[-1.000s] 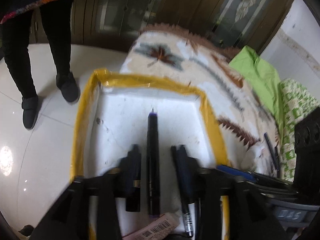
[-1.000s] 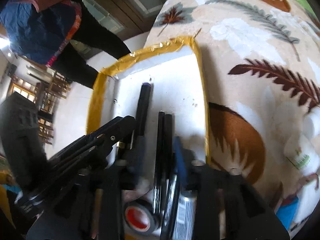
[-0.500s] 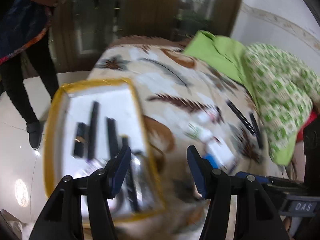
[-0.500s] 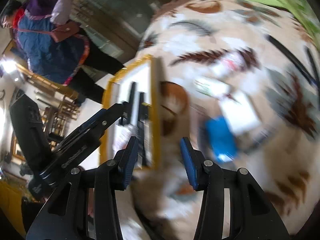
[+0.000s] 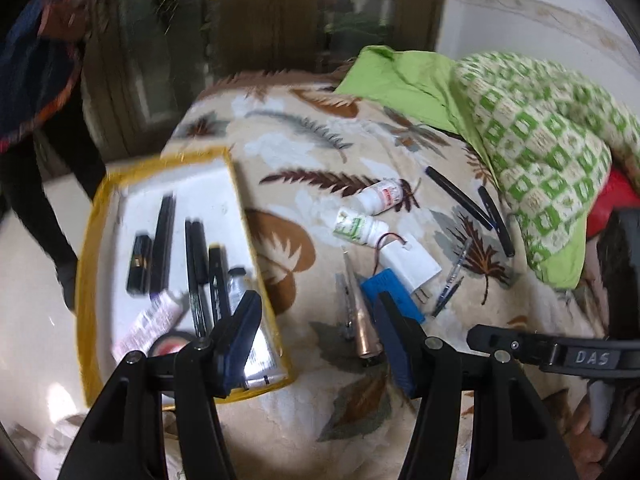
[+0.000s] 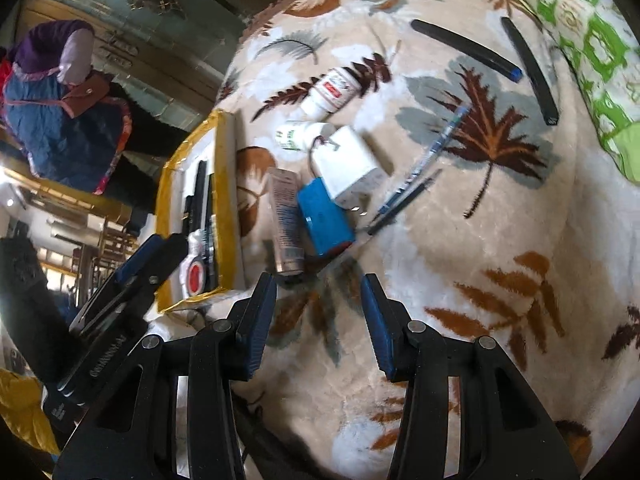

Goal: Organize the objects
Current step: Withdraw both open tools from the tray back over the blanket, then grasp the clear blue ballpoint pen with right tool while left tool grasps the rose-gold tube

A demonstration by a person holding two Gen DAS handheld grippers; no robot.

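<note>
A white tray with a yellow rim [image 5: 236, 200] [image 6: 226, 184] lies on the leaf-patterned blanket at the left; it holds several black pens [image 5: 162, 240], tubes and a tape roll [image 5: 172, 346]. Loose on the blanket lie a copper tube [image 5: 360, 320] [image 6: 284, 220], a blue pack [image 6: 326, 218] [image 5: 386, 282], a white charger [image 6: 352, 160] [image 5: 412, 262], two white bottles [image 5: 358, 226] [image 6: 332, 92] and several pens [image 6: 468, 50]. My left gripper [image 5: 318, 326] is open and empty above the copper tube. My right gripper [image 6: 318, 304] is open and empty, just short of the tube and blue pack.
A green patterned quilt [image 5: 540, 140] and green cloth [image 5: 400, 80] are heaped at the right. A person in dark clothes [image 6: 64, 108] stands on the tiled floor beyond the tray. The blanket's left edge drops to the floor.
Both grippers have pulled back from the tray and swung right, over the loose items on the blanket. Both are empty and open; the pens stay in the tray.
</note>
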